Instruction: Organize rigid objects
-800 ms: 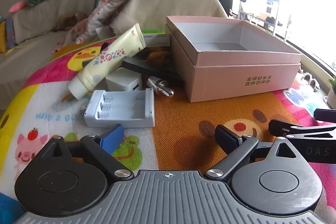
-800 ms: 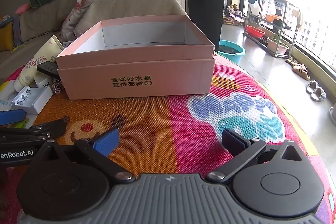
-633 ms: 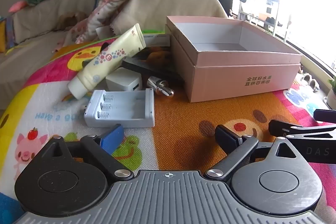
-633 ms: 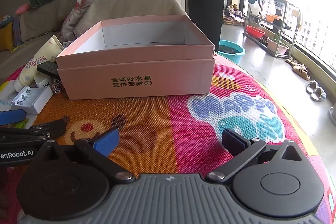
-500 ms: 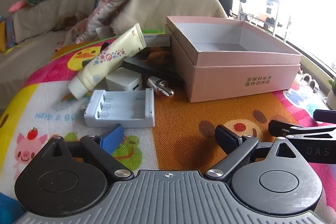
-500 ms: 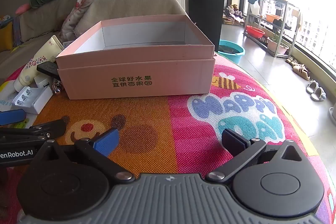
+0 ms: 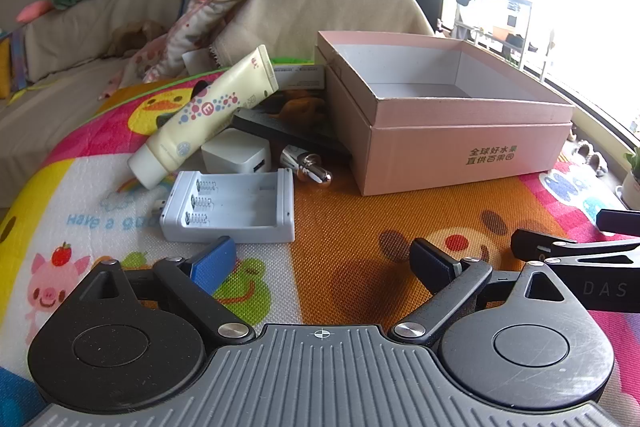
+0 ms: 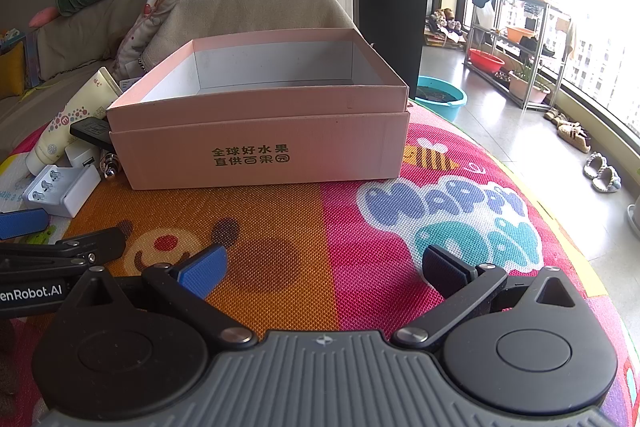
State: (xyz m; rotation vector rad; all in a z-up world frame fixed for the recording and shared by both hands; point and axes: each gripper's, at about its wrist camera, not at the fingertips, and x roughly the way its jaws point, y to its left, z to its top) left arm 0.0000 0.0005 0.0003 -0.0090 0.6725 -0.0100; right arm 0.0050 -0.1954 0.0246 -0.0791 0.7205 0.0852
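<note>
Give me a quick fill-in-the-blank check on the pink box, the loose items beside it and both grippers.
1. The pink cardboard box on the colourful play mat holds ____ items.
2. The white plastic battery charger lies nearest the ____ gripper.
3. The cream squeeze tube leans with its cap pointing ____.
4. The right gripper has its jaws ____, nothing between them.

Missing words: no; left; down; open

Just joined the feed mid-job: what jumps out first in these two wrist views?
The open pink box with green lettering dominates the centre of the cartoon play mat, nothing visible inside. Left of it lies a cluster: cream tube, white charger cube and empty battery charger. Both grippers, left and right, hang open, holding nothing.
</note>
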